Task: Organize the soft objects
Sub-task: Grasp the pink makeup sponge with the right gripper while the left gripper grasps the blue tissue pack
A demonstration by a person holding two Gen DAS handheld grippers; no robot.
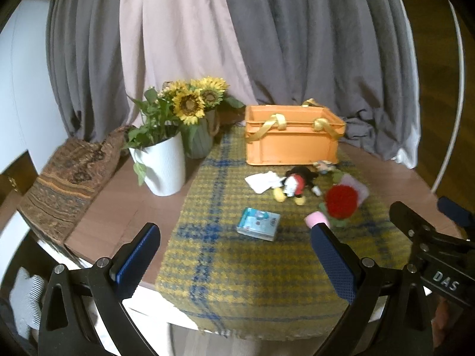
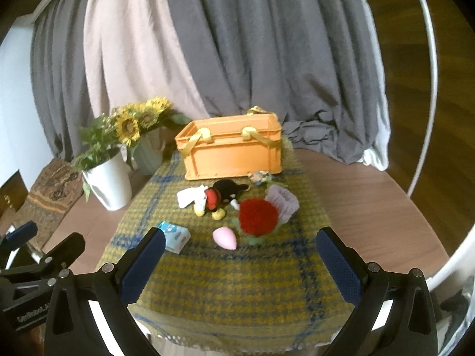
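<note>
Both claws agape — left claw (image 1: 234, 246), right claw (image 2: 240, 247) — above soft toys (image 2: 218, 200).

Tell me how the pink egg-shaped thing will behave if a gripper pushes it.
The pink egg lies on its side on the woven cloth, so it will probably roll in a curve. Its smooth rounded skin may slip between pads. It looks light.

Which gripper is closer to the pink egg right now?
Right, by a little. The pink egg lies just ahead, between the open fingers of the right gripper. The left gripper, also open, has it ahead by its right fingertip.
</note>
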